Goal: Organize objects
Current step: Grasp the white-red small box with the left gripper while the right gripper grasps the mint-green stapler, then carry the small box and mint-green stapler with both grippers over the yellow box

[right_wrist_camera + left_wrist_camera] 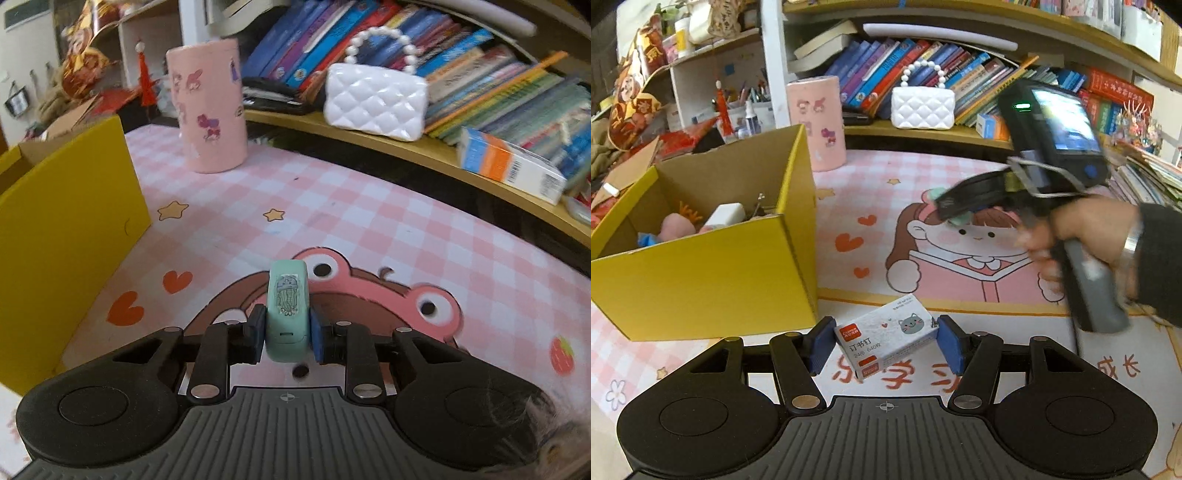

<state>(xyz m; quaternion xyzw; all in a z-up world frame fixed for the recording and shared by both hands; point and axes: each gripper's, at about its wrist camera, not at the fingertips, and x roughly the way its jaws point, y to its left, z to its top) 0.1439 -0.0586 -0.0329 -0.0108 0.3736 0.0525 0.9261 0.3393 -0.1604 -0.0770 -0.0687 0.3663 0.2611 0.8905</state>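
Two things are gripped at once, and the yellow box [701,254] serves as the landmark for both.

From the left wrist camera, the left gripper [884,341] has its blue pads clamped on the two short ends of a staple box [882,338], a small white carton with a cat face printed on it. The carton hangs just right of the yellow box's near corner, above the pink desk mat [871,192]. The yellow box stands open, and a white block and some soft pink toys already lie inside. Farther right of the yellow box, a hand [1082,236] carries the right gripper [947,206], somewhat blurred, with a mint-coloured item at its tip.

From the right wrist camera, the right gripper [288,332] is closed on a mint tape dispenser [287,310], held upright between the pads, over the frog print on the mat. The yellow box [62,236] rises at the left edge, well apart from the dispenser.

Judging by this, the step in hand is carrying both items to the yellow box. Next, each needs lifting over the rim, then releasing inside.
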